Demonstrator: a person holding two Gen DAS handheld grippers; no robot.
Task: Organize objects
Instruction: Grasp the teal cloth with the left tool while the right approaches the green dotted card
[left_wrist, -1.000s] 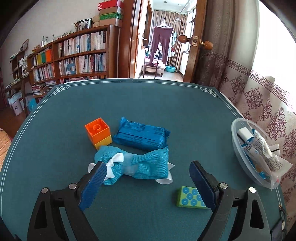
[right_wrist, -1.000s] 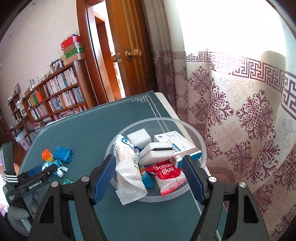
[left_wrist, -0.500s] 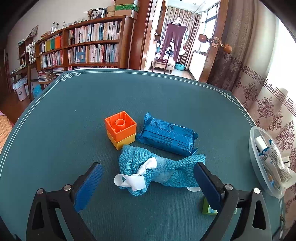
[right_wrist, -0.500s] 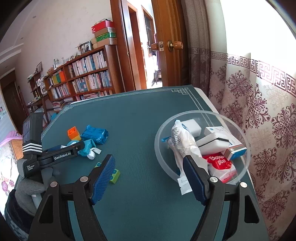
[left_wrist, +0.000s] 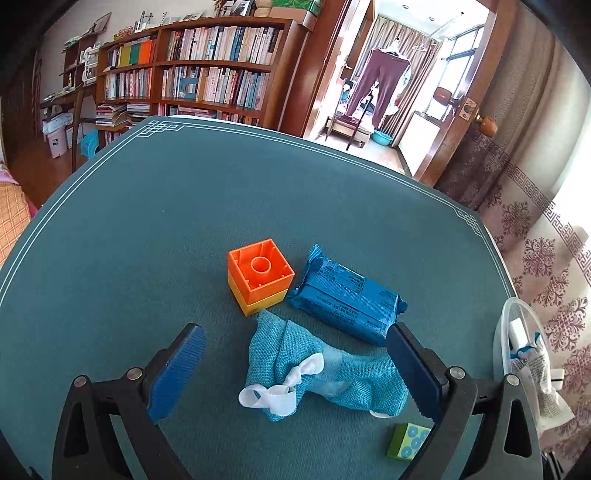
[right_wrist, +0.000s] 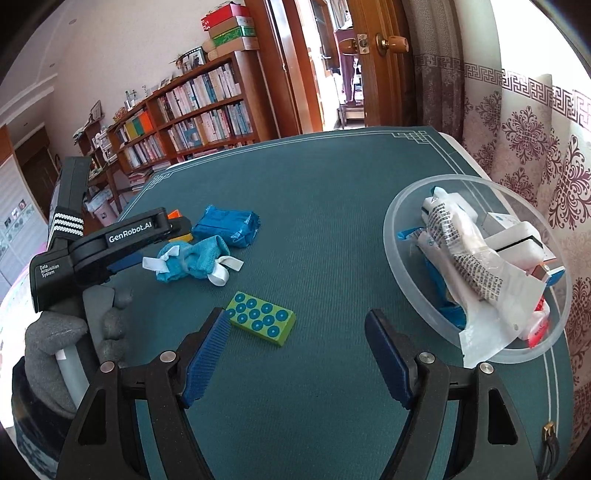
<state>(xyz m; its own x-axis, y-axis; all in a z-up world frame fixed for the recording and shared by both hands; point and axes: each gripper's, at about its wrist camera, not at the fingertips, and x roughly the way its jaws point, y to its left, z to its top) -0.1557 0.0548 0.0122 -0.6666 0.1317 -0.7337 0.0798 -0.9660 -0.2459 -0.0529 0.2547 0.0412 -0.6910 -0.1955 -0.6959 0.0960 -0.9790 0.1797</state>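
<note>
On the teal table lie an orange-and-yellow block (left_wrist: 260, 275), a blue wipes packet (left_wrist: 347, 299), a teal cloth pouch with white ribbon (left_wrist: 317, 369) and a green brick with blue dots (right_wrist: 261, 318). My left gripper (left_wrist: 295, 369) is open, its fingers either side of the pouch, apart from it. My right gripper (right_wrist: 295, 354) is open and empty, just in front of the green brick. The pouch (right_wrist: 190, 260), the packet (right_wrist: 227, 223) and the left gripper (right_wrist: 173, 236) also show in the right wrist view.
A clear plastic bowl (right_wrist: 402, 258) holding several packets, tubes and boxes stands at the table's right edge, also in the left wrist view (left_wrist: 502, 354). The green brick (left_wrist: 408, 441) lies by my left gripper's right finger. Bookshelves, a doorway and curtains are behind.
My right gripper has swung left from over the bowl to the green brick. My left gripper has shifted left, so the pouch now sits between its fingers.
</note>
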